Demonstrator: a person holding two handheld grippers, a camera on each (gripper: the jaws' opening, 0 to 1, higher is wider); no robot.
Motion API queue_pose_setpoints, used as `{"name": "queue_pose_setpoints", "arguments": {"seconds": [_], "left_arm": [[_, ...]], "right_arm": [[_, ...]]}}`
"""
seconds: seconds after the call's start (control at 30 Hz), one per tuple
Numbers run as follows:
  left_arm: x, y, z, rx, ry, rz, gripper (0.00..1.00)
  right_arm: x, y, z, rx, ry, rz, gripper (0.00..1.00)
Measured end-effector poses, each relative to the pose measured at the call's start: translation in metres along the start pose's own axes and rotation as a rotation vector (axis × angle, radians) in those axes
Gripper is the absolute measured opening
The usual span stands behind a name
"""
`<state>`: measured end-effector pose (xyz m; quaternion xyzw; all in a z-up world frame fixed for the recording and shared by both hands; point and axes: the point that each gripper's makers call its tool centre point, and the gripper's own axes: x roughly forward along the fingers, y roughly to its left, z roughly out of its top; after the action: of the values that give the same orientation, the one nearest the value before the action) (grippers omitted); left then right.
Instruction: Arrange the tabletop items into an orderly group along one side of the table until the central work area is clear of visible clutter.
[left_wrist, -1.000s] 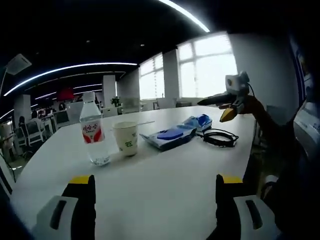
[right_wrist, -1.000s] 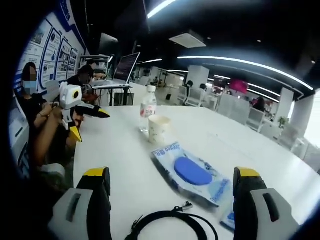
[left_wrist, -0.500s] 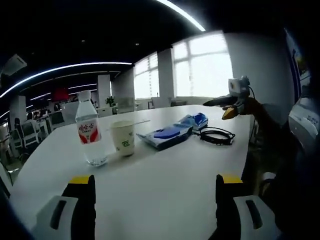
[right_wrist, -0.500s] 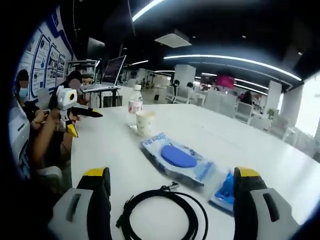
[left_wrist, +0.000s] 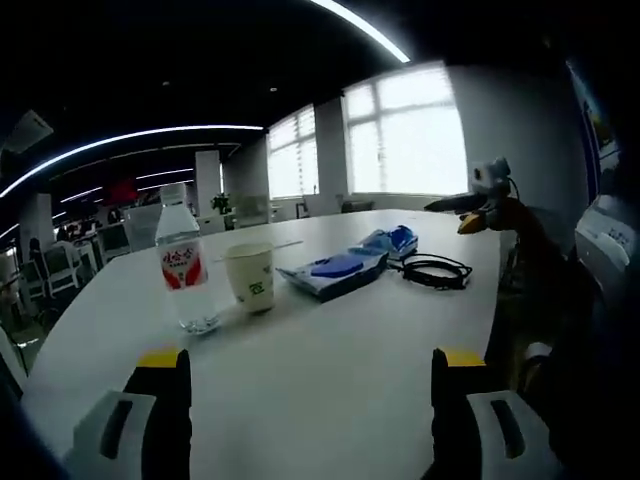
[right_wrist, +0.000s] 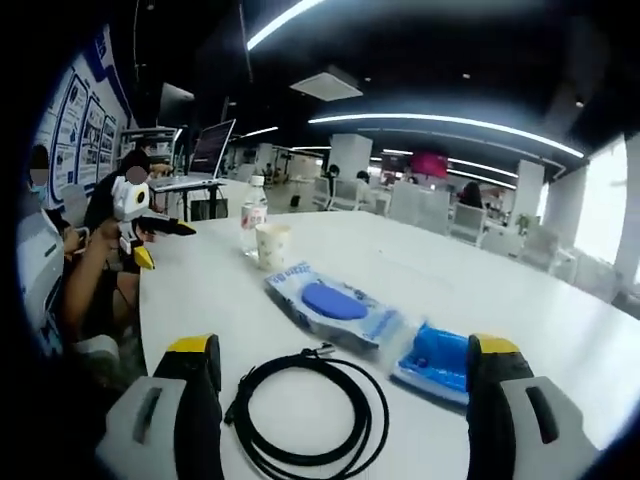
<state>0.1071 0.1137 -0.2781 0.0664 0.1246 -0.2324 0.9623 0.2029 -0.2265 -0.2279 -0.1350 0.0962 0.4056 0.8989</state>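
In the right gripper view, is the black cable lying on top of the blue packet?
No, the coiled black cable lies on the bare table, apart from the blue packet behind it.

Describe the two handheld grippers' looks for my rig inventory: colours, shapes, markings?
The left gripper and right gripper match: two blocky jaws each, black inner faces, light grey outer shells with dark slots, yellow caps on the tips. From outside, the right gripper shows dark pointed jaws with a yellow tip.
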Motion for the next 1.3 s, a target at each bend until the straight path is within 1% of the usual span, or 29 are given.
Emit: {"name": "queue_pose_setpoints", "arguments": {"seconds": [0.17, 0.27, 0.37, 0.47, 0.53, 0.63, 0.67, 0.77, 0.87, 1.0, 1.07, 1.17, 1.3], "left_arm": [[-0.004, 0.003, 0.004, -0.005, -0.018, -0.008, 1.00], [-0.005, 0.006, 0.006, -0.006, -0.021, -0.005, 1.00], [-0.007, 0.011, 0.004, -0.001, -0.008, 0.003, 1.00], [-0.009, 0.013, 0.004, -0.005, -0.010, 0.001, 1.00], [-0.011, 0.012, 0.001, -0.002, 0.000, -0.005, 1.00], [-0.012, 0.013, -0.005, 0.001, 0.019, -0.010, 1.00], [-0.014, 0.012, -0.007, 0.000, 0.026, -0.020, 1.00], [-0.016, 0.010, -0.008, -0.004, 0.026, -0.031, 1.00], [-0.019, 0.012, -0.011, 0.006, 0.045, -0.023, 1.00], [-0.023, 0.013, -0.015, 0.006, 0.056, -0.016, 1.00], [-0.024, 0.015, -0.016, 0.006, 0.063, -0.010, 1.00], [-0.027, 0.016, -0.017, 0.007, 0.060, -0.008, 1.00], [-0.028, 0.015, -0.018, 0.009, 0.069, -0.002, 1.00]], "right_arm": [[-0.007, -0.007, -0.002, 0.018, -0.012, -0.024, 1.00], [-0.011, -0.009, -0.007, 0.025, -0.008, -0.036, 1.00], [-0.016, -0.013, -0.014, 0.041, -0.004, -0.049, 1.00], [-0.019, -0.016, -0.021, 0.048, 0.009, -0.057, 1.00], [-0.023, -0.018, -0.027, 0.048, 0.021, -0.061, 1.00], [-0.028, -0.017, -0.036, 0.027, 0.048, -0.057, 1.00], [-0.031, -0.018, -0.039, 0.020, 0.053, -0.058, 1.00], [-0.036, -0.019, -0.046, 0.024, 0.065, -0.055, 1.00], [-0.041, -0.023, -0.050, 0.038, 0.062, -0.063, 1.00], [-0.047, -0.025, -0.060, 0.047, 0.073, -0.060, 1.00], [-0.051, -0.024, -0.068, 0.053, 0.095, -0.059, 1.00], [-0.056, -0.028, -0.073, 0.064, 0.101, -0.074, 1.00], [-0.064, -0.032, -0.073, 0.064, 0.094, -0.087, 1.00]]}}
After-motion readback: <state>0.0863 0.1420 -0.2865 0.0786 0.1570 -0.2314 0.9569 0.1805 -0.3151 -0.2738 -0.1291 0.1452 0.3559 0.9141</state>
